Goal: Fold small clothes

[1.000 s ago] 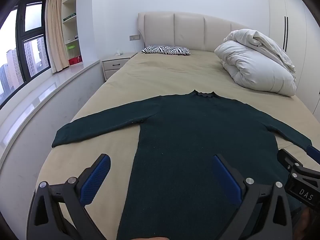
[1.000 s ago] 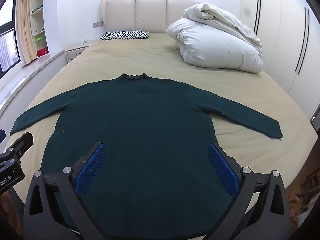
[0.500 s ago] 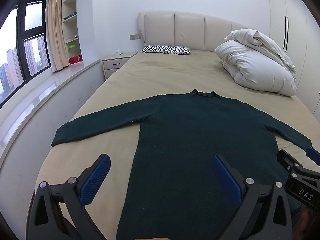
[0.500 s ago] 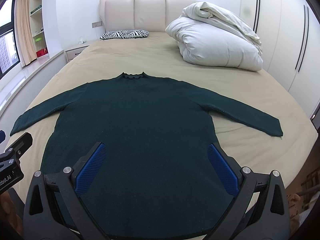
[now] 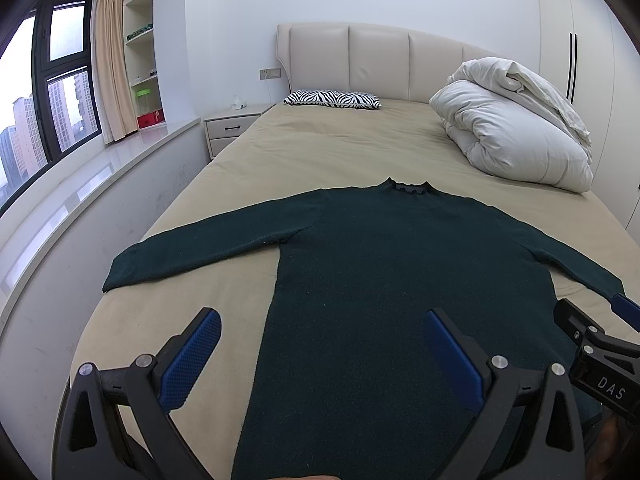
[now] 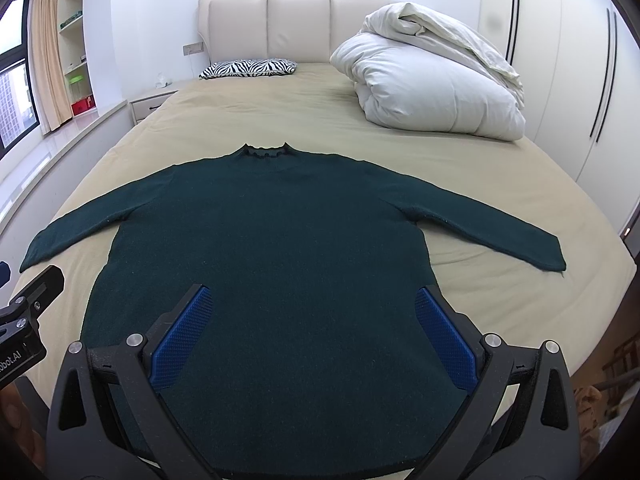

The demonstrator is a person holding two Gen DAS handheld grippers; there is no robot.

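Change since a second ago: basically nothing is moving. Both grippers are hanging in the same spots and the sweater is lying exactly as it was.

Sweater: the dark green sweater is lying flat and face up on the tan bed sheet, collar pointing toward the headboard, hem at the foot edge nearest the cameras. Both sleeves are stretching out sideways and angling a bit toward the foot of the bed.

Left gripper: the left gripper is hovering above the sweater's hem end, on its window-side half. Its blue fingers are spreading wide with nothing between them; one is sitting over bare sheet, the other over the knit. Can't tell whether they're touching the fabric.

Right gripper: the right gripper is hovering over the lower middle of the sweater, fingers also spreading wide and holding nothing. Both pads are showing against the green knit.

Each other: each gripper's black frame is poking into the edge of the other's view, so they're sitting side by side near the hem.

Duvet: a bundled white duvet is sitting well beyond the sweater's collar, on the wardrobe side.

Pillow: a zebra-print pillow is lying far past the collar, right against the headboard.

Nightstand: a pale nightstand is standing off the bed, far beyond the sweater's window-side sleeve.

Window: the dark-framed window with a beige curtain is showing on that same side.
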